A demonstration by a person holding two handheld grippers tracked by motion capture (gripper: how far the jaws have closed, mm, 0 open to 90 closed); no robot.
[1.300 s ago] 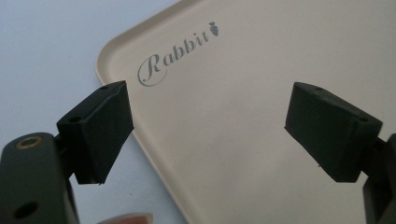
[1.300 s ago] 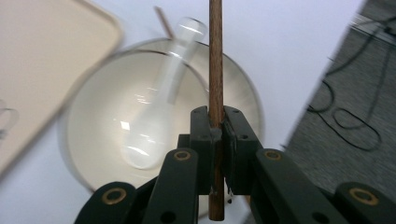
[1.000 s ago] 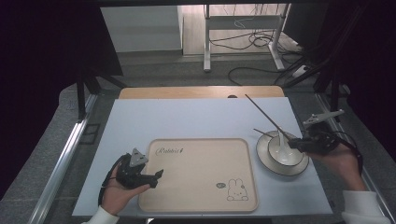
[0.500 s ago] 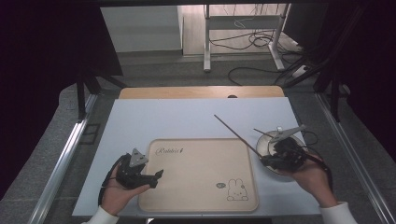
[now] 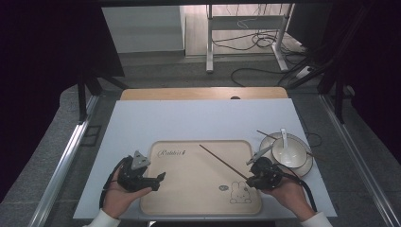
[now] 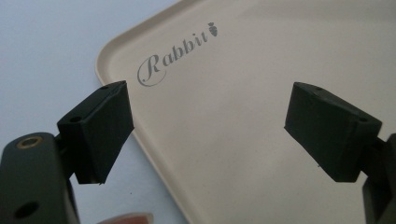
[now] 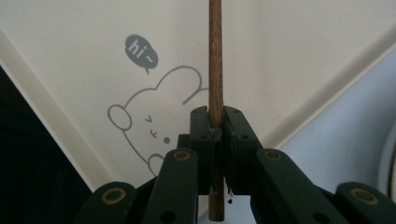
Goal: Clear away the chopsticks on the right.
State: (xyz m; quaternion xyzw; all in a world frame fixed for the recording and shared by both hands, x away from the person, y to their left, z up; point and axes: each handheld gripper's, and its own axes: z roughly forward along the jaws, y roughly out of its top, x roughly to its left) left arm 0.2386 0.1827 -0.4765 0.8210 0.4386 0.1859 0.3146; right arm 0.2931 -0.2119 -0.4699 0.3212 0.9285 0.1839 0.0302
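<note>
One white counter (image 5: 189, 118) carries a beige rectangular plastic tray (image 5: 198, 189) at its near edge. White ceramic bowl (image 5: 288, 153) on a plate sits by the tray's right edge. Right gripper (image 7: 215, 123) pinches a thin brown wooden chopstick (image 5: 222, 161) over the tray's near right corner. Left gripper (image 6: 205, 121) spread at the tray's left edge.

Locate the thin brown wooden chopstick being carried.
In the high view, the thin brown wooden chopstick is clamped in the right hand-held gripper, slanting over the beige rabbit-print tray, left of the white bowl.
</note>
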